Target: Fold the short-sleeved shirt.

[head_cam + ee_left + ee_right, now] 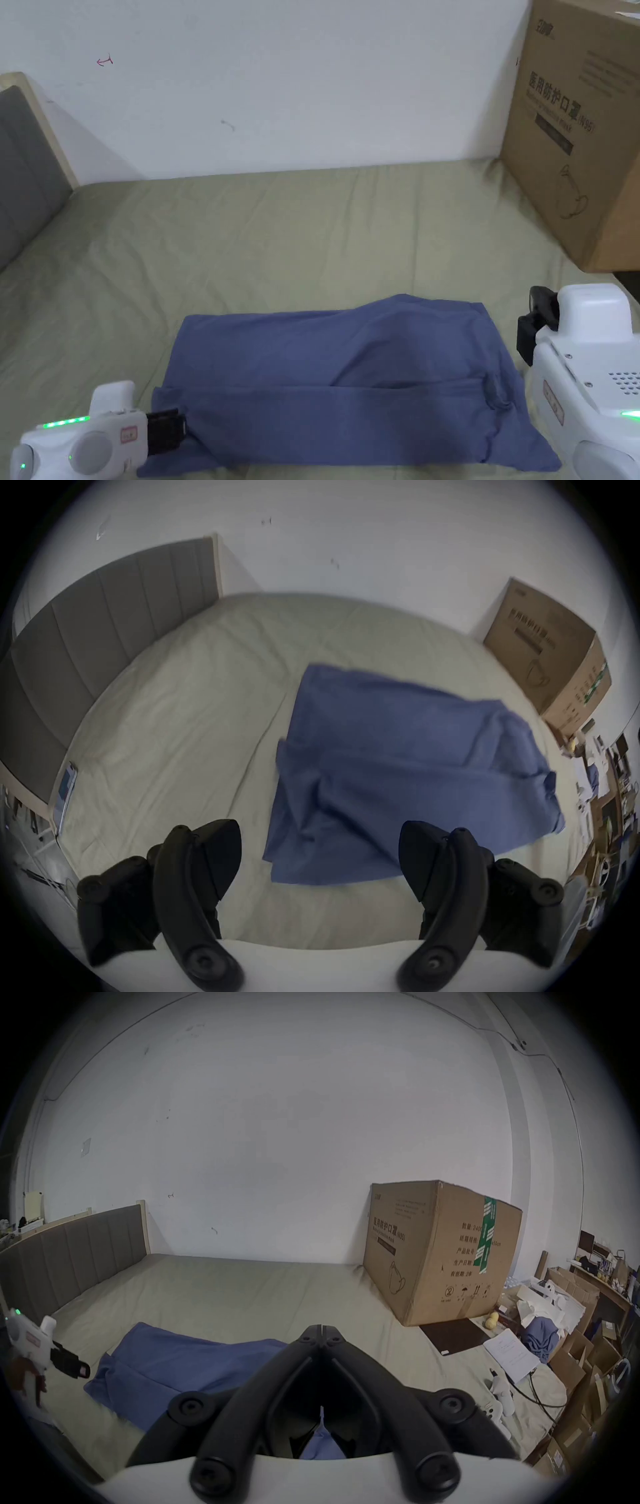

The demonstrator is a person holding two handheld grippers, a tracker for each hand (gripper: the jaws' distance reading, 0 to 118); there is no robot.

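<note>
On near part of bed (250,225): blue shirt (350,375) lying as flat wide band, partly folded; crosswise fold left. Left gripper (320,857) jaws wide apart, empty. Right gripper (321,1329) jaws together, empty.

Bed (262,237): covered by an olive-green sheet, creased in long lines. Headboard (25,175): grey, padded in panels, pale wooden frame, at 9 o'clock in the head view. Wall (281,81): white, bearing small marks. Cardboard box (578,125): large, brown, printed, standing on the bed against the wall at 2 o'clock. In the right gripper view, at 3 o'clock: a dark flat mat (453,1333) beside the box, a white sheet of paper (510,1354) lying near it, and stacked cartons (581,1342) past the bed edge.
</note>
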